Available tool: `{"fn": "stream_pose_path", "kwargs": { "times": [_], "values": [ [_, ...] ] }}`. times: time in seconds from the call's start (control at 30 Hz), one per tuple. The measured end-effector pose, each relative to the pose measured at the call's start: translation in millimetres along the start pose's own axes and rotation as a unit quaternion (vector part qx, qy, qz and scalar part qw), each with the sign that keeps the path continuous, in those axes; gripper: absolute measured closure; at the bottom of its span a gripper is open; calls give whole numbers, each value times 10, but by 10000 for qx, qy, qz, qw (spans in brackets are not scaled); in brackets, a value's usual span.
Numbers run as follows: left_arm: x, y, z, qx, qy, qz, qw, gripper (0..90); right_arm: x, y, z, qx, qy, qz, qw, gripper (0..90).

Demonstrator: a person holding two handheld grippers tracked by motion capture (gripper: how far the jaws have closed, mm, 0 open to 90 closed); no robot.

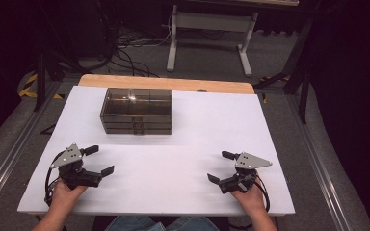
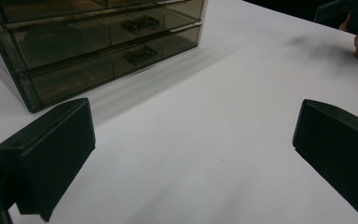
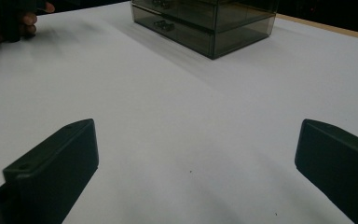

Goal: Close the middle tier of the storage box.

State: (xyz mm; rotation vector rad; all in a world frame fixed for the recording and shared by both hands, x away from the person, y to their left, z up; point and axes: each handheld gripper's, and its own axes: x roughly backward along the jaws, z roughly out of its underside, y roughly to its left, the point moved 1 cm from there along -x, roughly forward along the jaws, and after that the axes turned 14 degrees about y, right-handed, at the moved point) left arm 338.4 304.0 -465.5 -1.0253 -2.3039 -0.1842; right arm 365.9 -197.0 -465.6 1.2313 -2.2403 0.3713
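A smoky translucent drawer box (image 1: pixel 136 110) stands on the white table (image 1: pixel 173 144) toward the back, left of centre. Its stacked drawers are shut, each with a small dark handle (image 2: pixel 140 55) at the front. My left gripper (image 1: pixel 99 160) rests near the front left, open, with nothing between its jaws. At the front right my right gripper (image 1: pixel 221 167) is open and holds nothing. The left gripper view has the drawer box (image 2: pixel 93 42) at upper left, beyond the left gripper (image 2: pixel 193 149). Beyond the right gripper (image 3: pixel 196 172), the drawer box (image 3: pixel 205 21) lies far off at the top.
A wooden strip (image 1: pixel 166 83) borders the table's far edge. Behind it the floor holds cables (image 1: pixel 125 53) and a white table frame (image 1: pixel 207 33). Dark stands flank the table at left and right. A wide stretch of white tabletop lies between the grippers and the box.
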Motion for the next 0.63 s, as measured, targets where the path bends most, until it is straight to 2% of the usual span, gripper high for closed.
{"fn": "stream_pose_path", "kwargs": {
  "times": [0.2,0.4,0.63],
  "values": [
    [-35,-21,-13,-200,110,-76,9997,0,-1,5,-1,-11,-5,-8,10000,0],
    [-55,-14,-12,-106,142,-70,9998,0,-1,2,0,6,3,-8,10000,0],
    [-41,-10,-14,-108,137,-87,9998,0,1,-1,0,11,13,-16,10000,0]
  ]
}}
